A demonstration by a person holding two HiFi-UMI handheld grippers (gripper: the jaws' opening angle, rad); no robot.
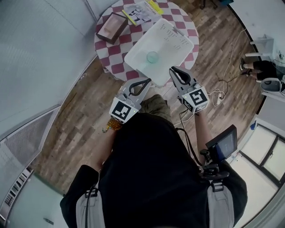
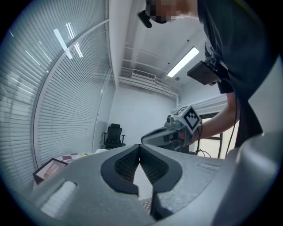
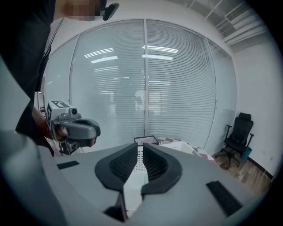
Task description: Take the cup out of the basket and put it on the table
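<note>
A clear greenish cup (image 1: 152, 57) stands inside the white perforated basket (image 1: 174, 36) on the round table with a red-and-white checked cloth (image 1: 116, 50). Both grippers hang short of the table's near edge, above the wooden floor. My left gripper (image 1: 146, 80) is shut and empty; in its own view the pads (image 2: 128, 164) meet at the tip (image 2: 139, 146). My right gripper (image 1: 173, 70) is also shut with nothing held, its tip (image 3: 140, 148) pointing at the basket (image 3: 183, 145). Each gripper shows in the other's view, the right gripper (image 2: 177, 130) and the left gripper (image 3: 73, 128).
A brown framed box (image 1: 111, 27) and printed papers (image 1: 140, 12) lie on the table's far side. Cables (image 1: 222, 91) trail over the floor at right, near a seated person's legs (image 1: 260, 69). A glass wall with blinds (image 3: 146, 79) runs at left; an office chair (image 3: 239, 132) stands beyond.
</note>
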